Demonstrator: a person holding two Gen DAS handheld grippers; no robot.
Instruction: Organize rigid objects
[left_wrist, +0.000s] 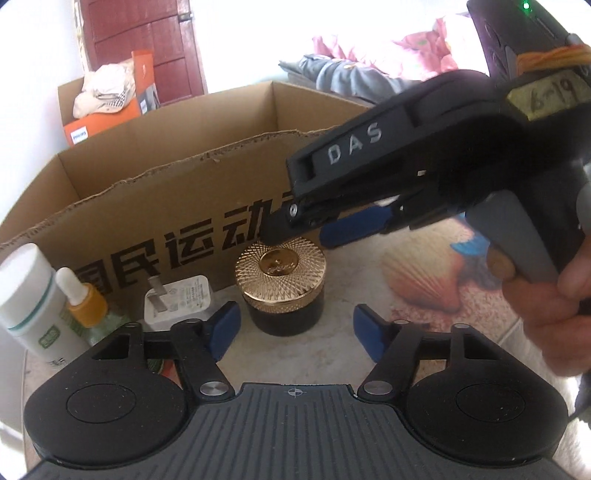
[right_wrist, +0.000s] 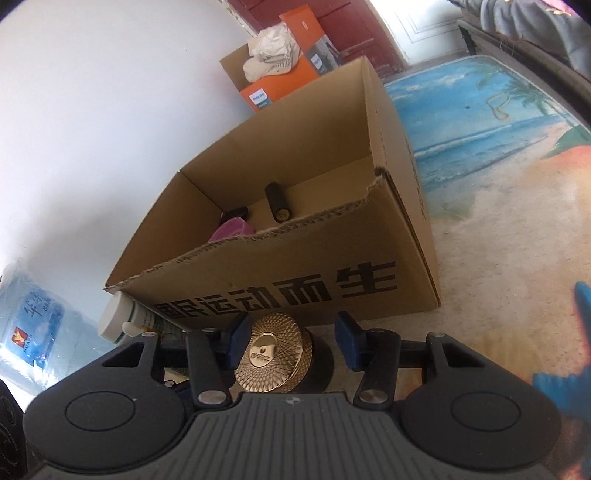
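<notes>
A dark jar with a patterned gold lid (left_wrist: 281, 272) stands on the mat in front of the cardboard box (left_wrist: 166, 206). My left gripper (left_wrist: 295, 330) is open just short of the jar, its blue pads (left_wrist: 223, 326) apart and holding nothing. My right gripper (left_wrist: 299, 236) comes in from the upper right, held by a hand (left_wrist: 554, 295), with its fingers hanging over the lid. In the right wrist view the gold-lidded jar (right_wrist: 273, 354) sits between the open right gripper (right_wrist: 291, 341). One pad (right_wrist: 236, 343) is next to the lid's edge, and the other stands clear of it.
A white tube (left_wrist: 29, 295), an orange dropper bottle (left_wrist: 83, 295) and a white charger plug (left_wrist: 177, 299) stand left of the jar. The box (right_wrist: 332, 236) holds a black cylinder (right_wrist: 277, 201) and a pink item (right_wrist: 232, 229). A water jug (right_wrist: 29, 321) lies left.
</notes>
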